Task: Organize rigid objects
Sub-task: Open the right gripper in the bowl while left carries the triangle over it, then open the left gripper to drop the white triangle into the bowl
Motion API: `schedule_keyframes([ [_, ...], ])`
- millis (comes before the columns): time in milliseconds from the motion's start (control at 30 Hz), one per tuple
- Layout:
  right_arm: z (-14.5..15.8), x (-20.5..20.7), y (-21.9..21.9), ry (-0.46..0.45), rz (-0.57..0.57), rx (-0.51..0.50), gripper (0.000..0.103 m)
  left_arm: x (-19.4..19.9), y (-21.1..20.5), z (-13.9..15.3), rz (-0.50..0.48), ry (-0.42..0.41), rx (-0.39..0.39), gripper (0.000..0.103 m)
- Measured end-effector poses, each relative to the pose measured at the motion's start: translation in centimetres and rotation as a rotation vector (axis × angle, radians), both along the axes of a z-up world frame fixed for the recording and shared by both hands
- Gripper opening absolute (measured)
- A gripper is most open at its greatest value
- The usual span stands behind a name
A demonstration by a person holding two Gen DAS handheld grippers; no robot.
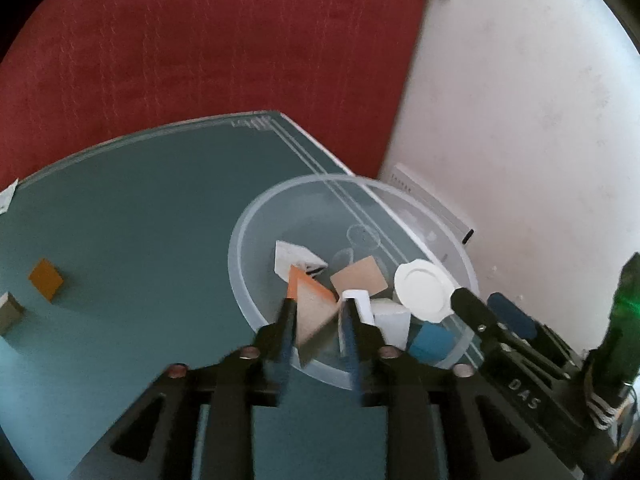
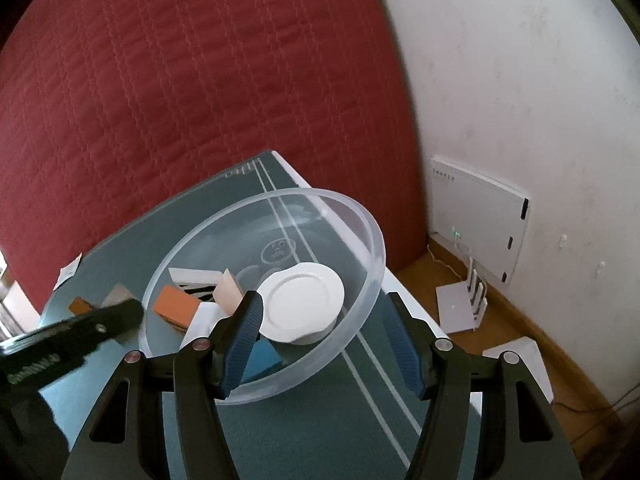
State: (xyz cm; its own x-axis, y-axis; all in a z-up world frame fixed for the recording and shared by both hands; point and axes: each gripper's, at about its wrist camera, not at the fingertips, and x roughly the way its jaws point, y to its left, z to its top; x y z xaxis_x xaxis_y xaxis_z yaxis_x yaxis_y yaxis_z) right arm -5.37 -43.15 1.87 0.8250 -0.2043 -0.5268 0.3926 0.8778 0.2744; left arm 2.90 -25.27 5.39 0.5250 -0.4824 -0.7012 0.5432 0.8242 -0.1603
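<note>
A clear plastic bowl (image 1: 248,240) stands on the teal mat near its right edge. It holds several blocks, a tan card (image 1: 360,278), a blue block (image 1: 430,342) and a white round lid (image 1: 424,290). My left gripper (image 1: 318,304) is over the bowl's near rim, shut on an orange-and-tan triangular block (image 1: 314,312). My right gripper (image 2: 324,304) is open and empty, its fingers astride the bowl's near right rim (image 2: 372,256), above the white lid (image 2: 304,296). The orange block (image 2: 174,304) shows in the bowl there too.
An orange block (image 1: 46,279) and a brown block (image 1: 9,312) lie on the mat (image 1: 160,208) at the left. A red quilted surface (image 2: 200,80) lies behind the table. A white wall and a white router (image 2: 480,216) are at the right, above a wooden floor.
</note>
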Motion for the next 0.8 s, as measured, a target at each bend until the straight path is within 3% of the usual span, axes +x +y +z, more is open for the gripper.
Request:
schedule_keyframes([
  [67, -0.1, -0.1, 0.0, -0.001, 0.001, 0.001, 0.063, 0.2, 0.3, -0.4, 0.024, 0.000, 0.000, 0.056],
  [133, -0.1, -0.1, 0.0, 0.001, 0.000, 0.003, 0.063, 0.3, 0.6, -0.7, 0.044, -0.005, 0.009, 0.059],
  [400, -0.3, -0.2, 0.2, 0.006, -0.002, 0.009, 0.069, 0.4, 1.3, -1.3, 0.114, -0.050, 0.055, 0.090],
  [800, -0.5, -0.2, 0.0, 0.005, 0.016, 0.028, 0.075, 0.3, 3.0, -1.9, 0.196, -0.093, 0.116, 0.102],
])
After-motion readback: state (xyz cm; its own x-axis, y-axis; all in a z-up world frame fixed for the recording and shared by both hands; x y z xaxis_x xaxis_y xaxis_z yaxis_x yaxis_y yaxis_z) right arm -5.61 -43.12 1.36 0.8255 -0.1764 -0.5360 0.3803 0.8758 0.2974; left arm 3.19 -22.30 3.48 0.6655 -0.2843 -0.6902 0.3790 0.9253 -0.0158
